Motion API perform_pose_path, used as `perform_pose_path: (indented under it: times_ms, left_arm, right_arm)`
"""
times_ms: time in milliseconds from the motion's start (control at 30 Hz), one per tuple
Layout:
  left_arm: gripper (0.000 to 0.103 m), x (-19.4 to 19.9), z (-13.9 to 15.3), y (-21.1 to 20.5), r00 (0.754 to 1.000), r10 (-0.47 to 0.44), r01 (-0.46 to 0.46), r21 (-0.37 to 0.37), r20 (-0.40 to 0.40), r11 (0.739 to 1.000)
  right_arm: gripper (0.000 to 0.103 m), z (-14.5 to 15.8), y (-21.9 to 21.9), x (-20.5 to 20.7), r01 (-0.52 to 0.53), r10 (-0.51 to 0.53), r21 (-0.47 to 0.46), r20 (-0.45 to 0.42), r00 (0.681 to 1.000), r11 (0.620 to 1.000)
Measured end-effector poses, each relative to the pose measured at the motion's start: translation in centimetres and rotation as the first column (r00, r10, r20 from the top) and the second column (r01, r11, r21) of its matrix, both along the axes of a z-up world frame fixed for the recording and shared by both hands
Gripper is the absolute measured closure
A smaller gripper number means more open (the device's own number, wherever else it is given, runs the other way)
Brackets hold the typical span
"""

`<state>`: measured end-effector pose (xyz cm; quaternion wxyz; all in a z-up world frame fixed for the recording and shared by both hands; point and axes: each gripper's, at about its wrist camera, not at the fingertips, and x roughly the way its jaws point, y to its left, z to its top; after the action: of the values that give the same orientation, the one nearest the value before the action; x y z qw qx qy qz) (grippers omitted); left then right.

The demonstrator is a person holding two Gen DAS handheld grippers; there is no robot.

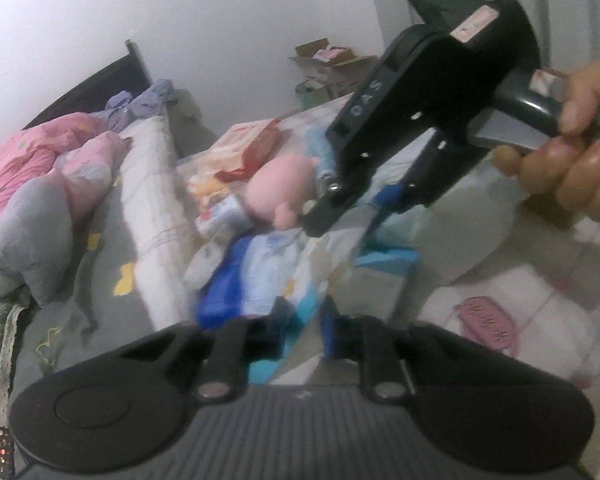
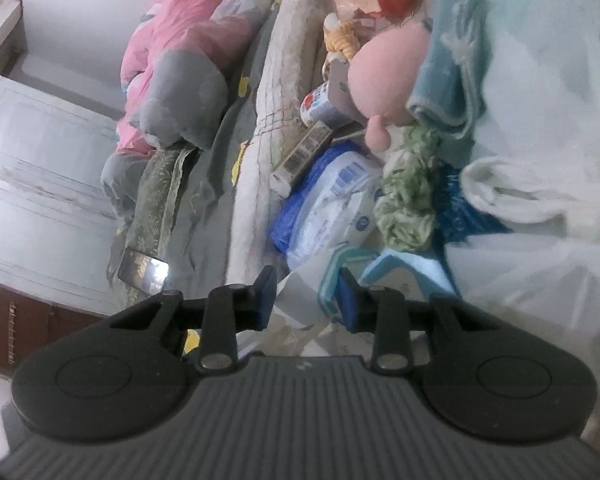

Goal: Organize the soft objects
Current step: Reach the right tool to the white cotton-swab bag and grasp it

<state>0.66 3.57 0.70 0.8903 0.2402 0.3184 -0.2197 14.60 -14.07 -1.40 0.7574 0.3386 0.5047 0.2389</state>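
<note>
Right wrist view: my right gripper hangs with fingers narrowly parted, empty, over a heap; left gripper likewise. Beyond, a round pink plush toy lies beside a blue towel on the cluttered bed.

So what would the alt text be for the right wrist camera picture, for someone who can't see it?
An open two-finger gripper points at a cluttered pile of soft things on a bed: a pink plush toy, a folded blue towel, a green-and-white fuzzy cloth and a blue-and-white plastic pack. A pink and grey quilt lies bunched to the left.
</note>
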Motion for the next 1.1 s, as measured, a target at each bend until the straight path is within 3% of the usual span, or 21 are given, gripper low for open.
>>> perform_pose_path:
  times_ms: [167,267,367,433,600,800,967,1100]
  left_arm:
    - [0.085,-0.4,-1.5,-1.8,0.998,-0.031,0.03,-0.016,-0.046,0.999]
    - [0.084,-1.1,-2.5,-3.1,0.997,-0.062,0.062,0.002,-0.035,0.998]
    - [0.076,-1.1,-3.6,-4.1,0.995,-0.087,0.088,0.015,-0.05,0.996]
    - [0.064,-1.1,-4.1,-4.5,0.992,-0.104,0.105,0.013,-0.077,0.994]
    - [0.051,-1.2,-4.4,-4.6,0.985,-0.131,0.131,-0.007,-0.109,0.991]
    - [0.039,-0.2,-2.8,-1.7,0.978,-0.115,0.093,-0.13,-0.175,0.987]
    - [0.039,0.6,-1.5,0.5,0.989,-0.066,0.046,-0.145,-0.131,0.988]
    - [0.039,2.5,-2.0,0.9,0.988,-0.009,-0.015,-0.16,-0.152,0.987]
  right_arm:
    - [0.072,-1.1,-1.1,-1.0,0.015,-0.015,-0.06,0.001,1.0,0.998]
    - [0.072,-1.4,-1.6,-1.3,0.021,-0.018,-0.105,0.028,0.999,0.994]
    - [0.071,-1.6,-1.5,-1.3,0.015,-0.006,-0.171,0.056,0.998,0.985]
    - [0.071,-1.9,-1.3,-1.4,0.009,0.005,-0.206,0.066,0.998,0.978]
    - [0.071,-2.2,-1.1,-1.3,-0.002,0.023,-0.245,0.084,0.996,0.969]
    - [0.071,-2.0,-0.7,-1.1,-0.018,0.046,-0.271,0.097,0.994,0.962]
    - [0.069,-2.0,-0.5,-0.9,-0.029,0.058,-0.275,0.1,0.993,0.961]
    - [0.069,-2.0,-0.5,-0.8,-0.029,0.059,-0.272,0.101,0.993,0.962]
